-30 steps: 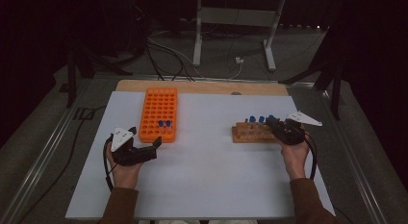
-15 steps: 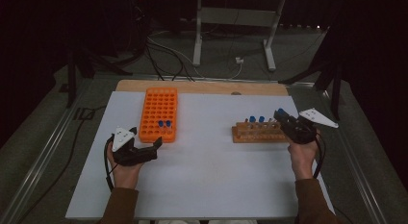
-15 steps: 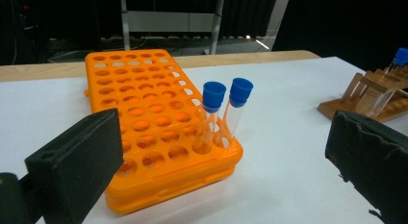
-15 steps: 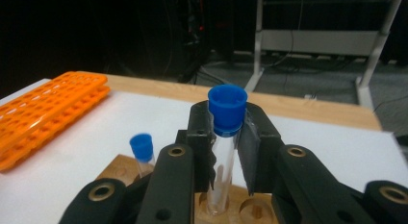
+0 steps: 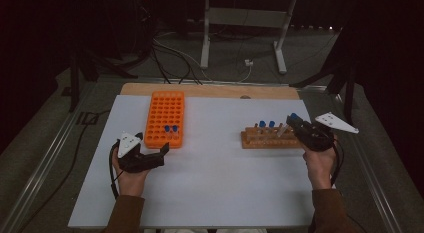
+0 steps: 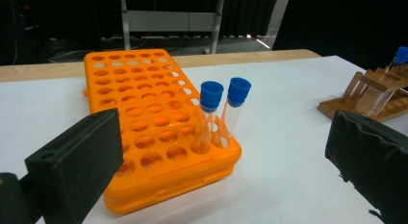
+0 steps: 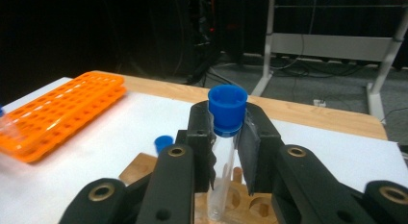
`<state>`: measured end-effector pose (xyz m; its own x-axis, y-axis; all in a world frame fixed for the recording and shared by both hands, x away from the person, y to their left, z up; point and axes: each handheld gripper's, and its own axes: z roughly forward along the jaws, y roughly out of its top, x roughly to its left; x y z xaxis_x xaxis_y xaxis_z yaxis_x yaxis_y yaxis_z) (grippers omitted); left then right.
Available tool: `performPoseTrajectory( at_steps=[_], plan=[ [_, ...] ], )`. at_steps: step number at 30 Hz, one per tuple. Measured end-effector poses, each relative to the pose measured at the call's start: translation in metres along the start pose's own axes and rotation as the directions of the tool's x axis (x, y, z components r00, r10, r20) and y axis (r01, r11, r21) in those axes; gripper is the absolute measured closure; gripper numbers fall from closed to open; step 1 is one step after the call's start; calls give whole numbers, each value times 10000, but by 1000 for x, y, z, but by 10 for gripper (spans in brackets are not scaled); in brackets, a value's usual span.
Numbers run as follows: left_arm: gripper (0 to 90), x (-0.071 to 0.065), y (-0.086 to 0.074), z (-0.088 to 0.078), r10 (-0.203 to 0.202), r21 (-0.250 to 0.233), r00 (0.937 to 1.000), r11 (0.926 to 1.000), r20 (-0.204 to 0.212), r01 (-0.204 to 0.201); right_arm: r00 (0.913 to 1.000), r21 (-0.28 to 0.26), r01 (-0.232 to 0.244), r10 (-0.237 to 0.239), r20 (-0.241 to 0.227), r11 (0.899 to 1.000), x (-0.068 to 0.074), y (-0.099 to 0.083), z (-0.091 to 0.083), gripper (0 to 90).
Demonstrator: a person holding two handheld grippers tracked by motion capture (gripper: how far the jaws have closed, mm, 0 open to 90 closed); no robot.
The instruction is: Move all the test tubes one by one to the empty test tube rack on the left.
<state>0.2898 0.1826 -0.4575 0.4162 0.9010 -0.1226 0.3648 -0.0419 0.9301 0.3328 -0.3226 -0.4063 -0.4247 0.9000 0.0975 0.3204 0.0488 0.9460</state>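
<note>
Your tabletop (image 5: 215, 178) is a white sheet with a strip of bare wood along its far edge. On it, to your left, the orange rack (image 5: 165, 118) lies flat with two blue-capped tubes (image 5: 170, 130) standing near its front edge. To your right sits the wooden rack (image 5: 267, 138), well apart from the orange one.

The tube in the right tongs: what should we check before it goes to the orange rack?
1. Right tongs shut on the tube: ok, pads press its sides under the blue cap.
2. Tube lifted out of the wooden rack: cannot tell, its bottom end looks near the holes.
3. Free holes in the orange rack: ok, two tubes stand in it and the other holes are open.
4. Left tongs out of the way: ok, open, beside the orange rack's near end.
5. White table between the racks free: ok.
</note>
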Motion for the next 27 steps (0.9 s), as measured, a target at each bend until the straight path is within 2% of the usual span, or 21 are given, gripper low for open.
performPoseTrajectory(
  at_steps=[5, 9, 14, 22, 27],
  plan=[
    [8, -7, 4, 2, 79, -39, 10000, 10000, 49, -79, 9996, 194, 207, -204, -172, 9996, 6, 0, -3, 763],
    [8, -15, 9, 4, 216, -131, 9993, 9997, 305, -212, 9981, 339, 463, -449, -412, 9984, 14, 1, -2, 763],
    [8, -28, 17, 8, 668, -194, 9966, 9976, 478, -659, 9954, 586, 768, -732, -625, 9953, 26, 0, 1, 763],
    [8, -50, 31, 20, 1185, -308, 9866, 9928, 1125, -1157, 9913, 632, 703, -626, -1161, 9955, 37, -1, 5, 763],
    [8, -66, 36, 31, 1456, -457, 9773, 9891, 1536, -1402, 9873, 734, 799, -688, -1430, 9941, 44, -3, 9, 763]
  ],
)
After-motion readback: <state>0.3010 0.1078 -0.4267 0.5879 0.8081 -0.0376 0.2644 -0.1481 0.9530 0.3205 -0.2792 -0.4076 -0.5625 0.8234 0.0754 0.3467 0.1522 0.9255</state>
